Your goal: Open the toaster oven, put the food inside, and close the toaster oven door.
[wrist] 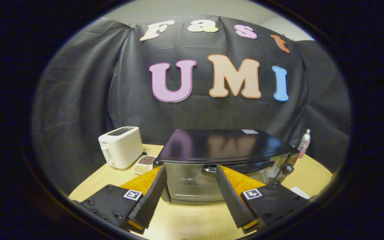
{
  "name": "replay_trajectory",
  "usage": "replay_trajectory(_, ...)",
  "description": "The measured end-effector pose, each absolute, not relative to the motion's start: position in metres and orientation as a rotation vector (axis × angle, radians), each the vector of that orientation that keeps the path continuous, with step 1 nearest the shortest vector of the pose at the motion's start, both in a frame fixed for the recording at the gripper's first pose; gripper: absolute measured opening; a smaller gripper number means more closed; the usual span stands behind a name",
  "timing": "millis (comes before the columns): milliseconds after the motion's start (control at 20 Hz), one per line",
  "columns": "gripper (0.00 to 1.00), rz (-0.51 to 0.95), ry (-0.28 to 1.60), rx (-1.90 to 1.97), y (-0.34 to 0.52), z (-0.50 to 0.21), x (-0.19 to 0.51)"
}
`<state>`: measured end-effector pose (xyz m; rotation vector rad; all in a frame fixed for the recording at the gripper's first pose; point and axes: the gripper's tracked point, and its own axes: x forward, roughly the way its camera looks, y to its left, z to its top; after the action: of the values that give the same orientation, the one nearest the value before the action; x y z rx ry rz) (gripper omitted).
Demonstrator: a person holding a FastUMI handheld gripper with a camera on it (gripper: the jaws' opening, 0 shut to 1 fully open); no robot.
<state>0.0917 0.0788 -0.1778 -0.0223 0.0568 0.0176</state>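
On the pale wooden round table (192,220), left of centre, a white two-slot pop-up toaster (121,146) with its lever at the near end. Just beside it, toward the middle, a small white divided dish (143,164) holding dark beans in the far compartment and pale ones in the near compartment; close to the oven's left front corner, touching or not cannot be told. At the far right, behind the oven's right end, a slim white spray bottle with a pink label (304,143), upright. Near the right finger, a white flat object (300,192), mostly hidden, kind unclear.

Centre of the table, just ahead of the fingers: the black toaster oven with a glossy flat top and glass door (223,156). Door shut, upright, its dark horizontal handle (238,167) running along the upper edge of the glass. Wire rack faintly visible through the glass; whether anything lies inside cannot be told. Black round knob (288,169) on the right-hand panel. Small pale sticker on the rear of the top.

Gripper (191,173) spread wide, nothing between the fingers, tips pointing at the door's upper part: left tip at the oven's left front corner, right tip over the handle, contact not clear.
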Motion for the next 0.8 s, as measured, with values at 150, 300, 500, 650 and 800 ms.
replay_trajectory(150,0.94,0.014,0.035,-0.015,0.071,-0.165,0.089)
replay_trajectory(300,0.94,0.013,0.019,-0.016,0.062,-0.151,0.086)
replay_trajectory(500,0.94,-0.011,0.023,-0.048,0.052,-0.13,0.083)
replay_trajectory(650,0.94,-0.01,-0.005,-0.048,0.048,-0.107,0.079)
replay_trajectory(800,0.94,-0.021,-0.009,-0.048,0.038,-0.092,0.073)
